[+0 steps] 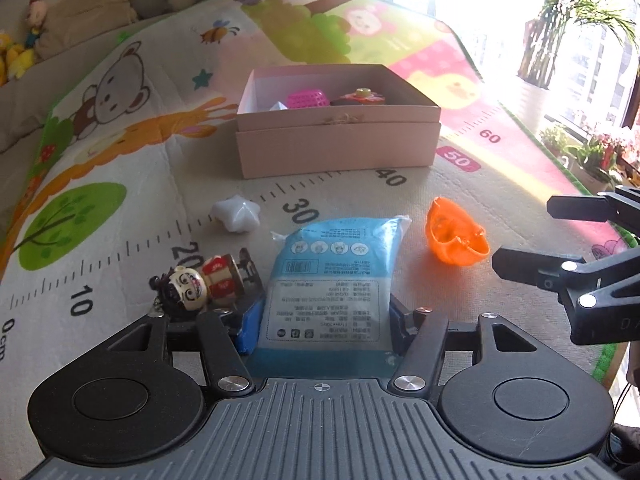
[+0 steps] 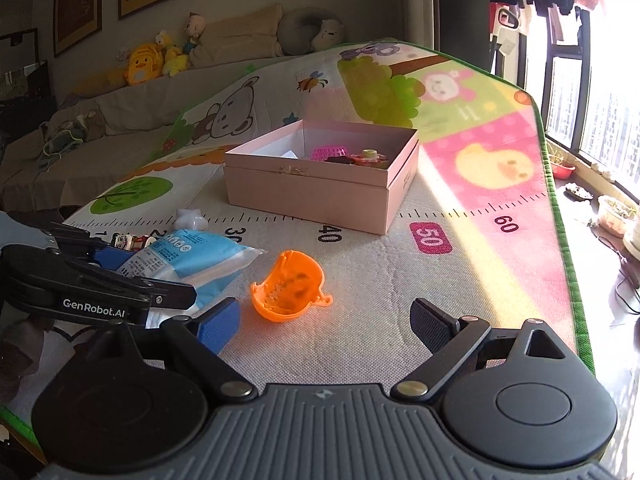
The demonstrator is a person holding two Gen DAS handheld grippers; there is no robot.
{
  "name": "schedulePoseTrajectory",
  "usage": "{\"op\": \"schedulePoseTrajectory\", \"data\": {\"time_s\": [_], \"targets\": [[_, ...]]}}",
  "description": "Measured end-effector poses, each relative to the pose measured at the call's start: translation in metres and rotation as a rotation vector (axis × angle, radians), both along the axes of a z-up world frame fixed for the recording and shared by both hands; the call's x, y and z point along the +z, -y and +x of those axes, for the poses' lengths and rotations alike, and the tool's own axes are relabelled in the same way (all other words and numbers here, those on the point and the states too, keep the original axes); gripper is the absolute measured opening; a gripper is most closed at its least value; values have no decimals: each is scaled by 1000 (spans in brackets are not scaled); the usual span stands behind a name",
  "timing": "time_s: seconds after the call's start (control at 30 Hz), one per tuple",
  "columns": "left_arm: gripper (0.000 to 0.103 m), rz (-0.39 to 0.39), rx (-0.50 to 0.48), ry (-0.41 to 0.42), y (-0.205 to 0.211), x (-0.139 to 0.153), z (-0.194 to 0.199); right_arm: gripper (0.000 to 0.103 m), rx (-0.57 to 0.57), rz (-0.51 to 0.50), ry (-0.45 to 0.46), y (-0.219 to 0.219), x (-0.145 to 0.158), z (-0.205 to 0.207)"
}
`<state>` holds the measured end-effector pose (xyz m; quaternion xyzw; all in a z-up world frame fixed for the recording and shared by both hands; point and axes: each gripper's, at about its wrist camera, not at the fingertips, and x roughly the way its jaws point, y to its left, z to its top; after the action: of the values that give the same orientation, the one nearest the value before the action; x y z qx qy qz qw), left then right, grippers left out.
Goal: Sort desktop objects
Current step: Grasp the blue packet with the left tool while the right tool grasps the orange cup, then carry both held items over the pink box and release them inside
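Note:
My left gripper is shut on a blue tissue pack, which lies on the play mat; the pack also shows in the right wrist view. My right gripper is open and empty, just behind an orange toy shell, which also shows in the left wrist view. A white star and a small doll figure lie left of the pack. The pink box stands farther back with a pink ball and a flower-like toy inside.
The play mat with a ruler print covers the surface. Its green edge runs along the right, with plant pots and a window beyond. A sofa with plush toys stands behind.

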<state>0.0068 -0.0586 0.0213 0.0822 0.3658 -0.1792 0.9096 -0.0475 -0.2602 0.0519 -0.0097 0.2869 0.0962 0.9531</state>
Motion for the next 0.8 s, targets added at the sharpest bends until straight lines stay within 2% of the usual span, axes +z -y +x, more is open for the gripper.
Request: {"op": "schedulePoseTrajectory", "data": {"time_s": [0.1,0.17,0.23,0.3,0.4,0.43,0.47,0.53,0.6,0.67,0.8], "targets": [[65,52,22,6,-15,1,-18,93,41,7,-17,-9,4,13],[68,50,19,-6,-22,3,-25,92,61,11,-43,-15,3,24],[81,38,11,-4,-24,5,-26,90,64,-4,-80,-22,-2,40],[85,31,15,3,-23,5,-23,85,58,-15,-127,-28,-8,54],[85,22,15,-4,-18,3,-14,64,46,-4,-207,-27,-16,66],[84,21,12,-7,-16,2,-11,55,46,-5,-212,-27,-16,66],[82,24,10,-9,-15,2,-9,55,50,-12,-205,-26,-15,63],[65,39,6,-8,-12,0,-8,54,65,-24,-192,-24,-11,55],[59,38,-10,-8,-12,3,-10,54,97,-33,-186,-21,-1,45],[58,20,-37,17,-13,15,-12,54,130,-30,-163,-15,17,36],[58,-22,-73,167,-7,65,6,54,117,53,-20,16,83,34]]}}
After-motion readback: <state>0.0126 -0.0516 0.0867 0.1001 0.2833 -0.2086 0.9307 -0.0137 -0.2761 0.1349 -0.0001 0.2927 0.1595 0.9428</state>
